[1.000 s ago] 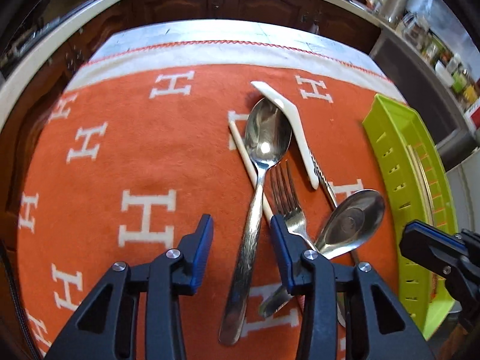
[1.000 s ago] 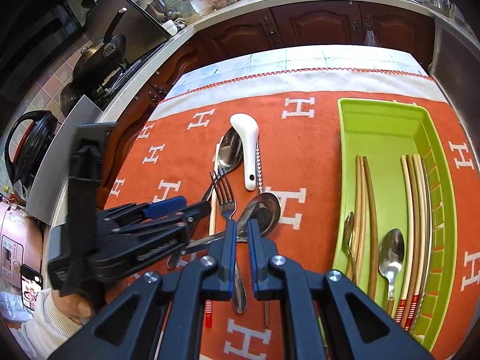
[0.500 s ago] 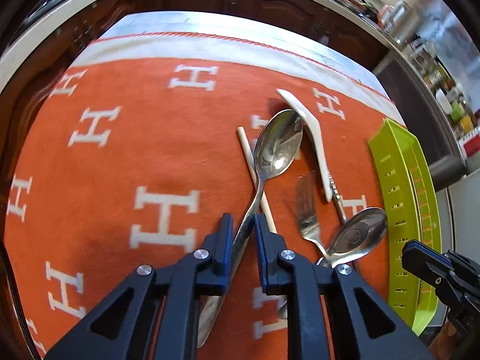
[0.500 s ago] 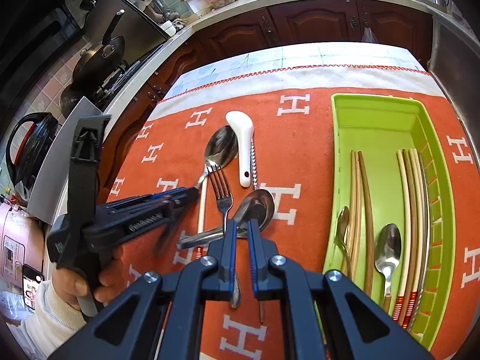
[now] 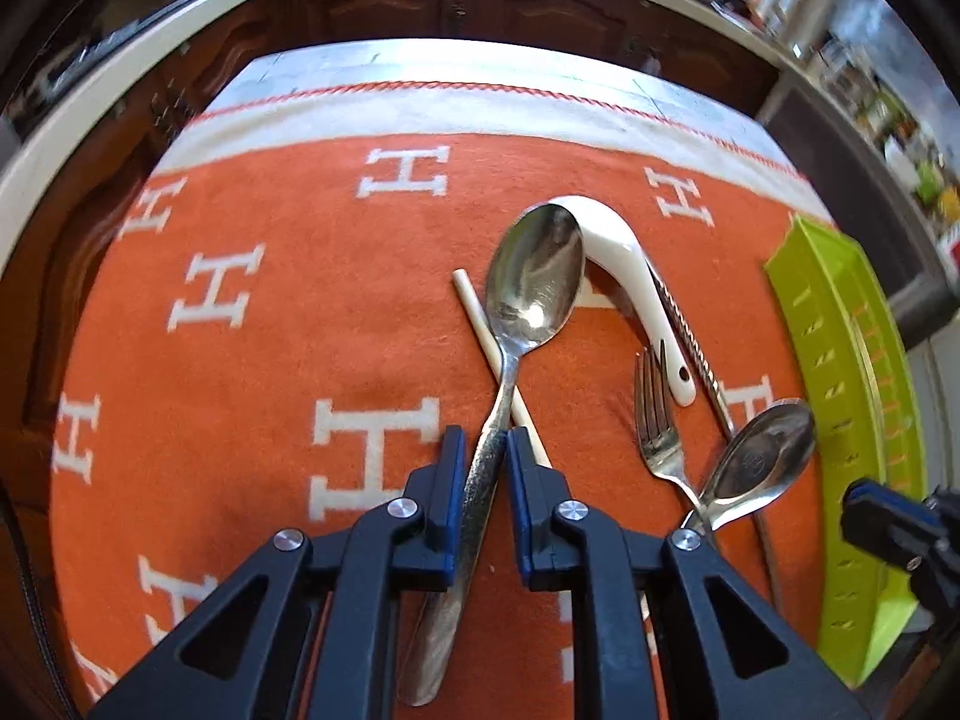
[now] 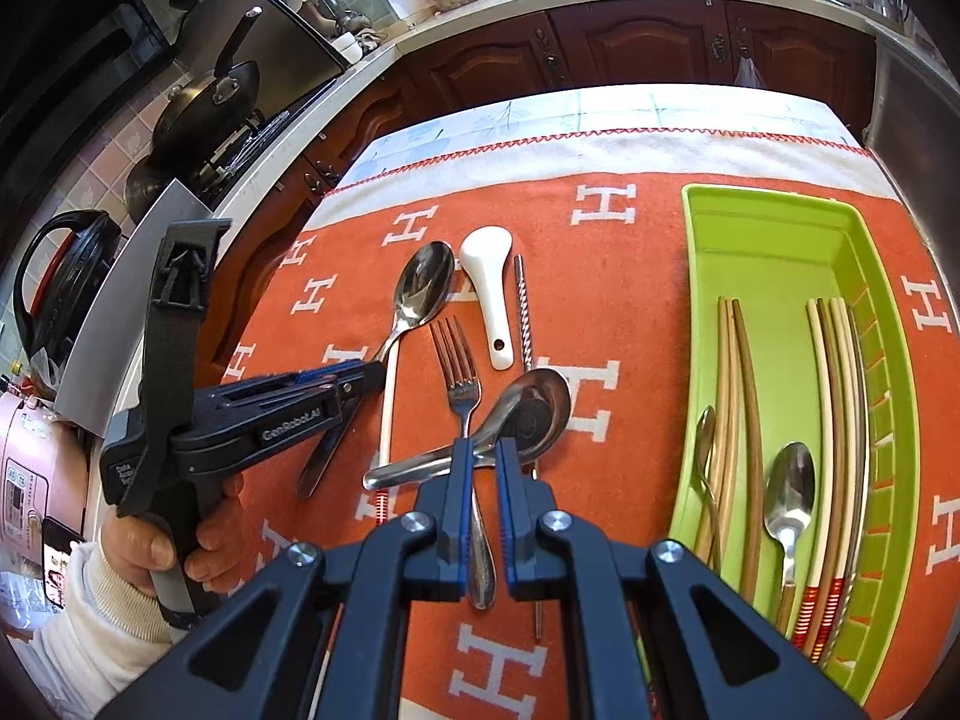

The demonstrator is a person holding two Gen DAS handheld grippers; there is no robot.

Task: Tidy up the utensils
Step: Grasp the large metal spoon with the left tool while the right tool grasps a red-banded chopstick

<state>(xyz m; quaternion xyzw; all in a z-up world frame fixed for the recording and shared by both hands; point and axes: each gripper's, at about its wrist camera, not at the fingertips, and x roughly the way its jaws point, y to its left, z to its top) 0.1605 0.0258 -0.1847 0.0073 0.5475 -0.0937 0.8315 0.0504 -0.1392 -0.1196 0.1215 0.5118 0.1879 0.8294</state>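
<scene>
A large metal spoon (image 5: 534,276) lies across a white chopstick (image 5: 480,324) on the orange cloth. My left gripper (image 5: 486,444) is closing on the spoon's handle, and both pads touch it. To the right lie a white ceramic spoon (image 5: 618,258), a fork (image 5: 657,414), a twisted metal rod (image 5: 684,324) and a second metal spoon (image 5: 762,456). My right gripper (image 6: 483,450) hovers shut over the fork's handle (image 6: 474,516) and this second spoon (image 6: 534,414), with nothing between its pads. The green tray (image 6: 774,195) holds several chopsticks and two spoons.
A person's hand and white sleeve (image 6: 120,588) hold the left gripper at the cloth's left edge. Dark cabinets (image 6: 630,48) run behind the table. A pan (image 6: 204,102) and a black cooker (image 6: 60,276) stand on the counter to the left.
The left gripper's jaws came together around the large spoon's handle, after the gripper shifted right over it. The spoon now sits slightly turned on the chopstick. The right gripper stayed put.
</scene>
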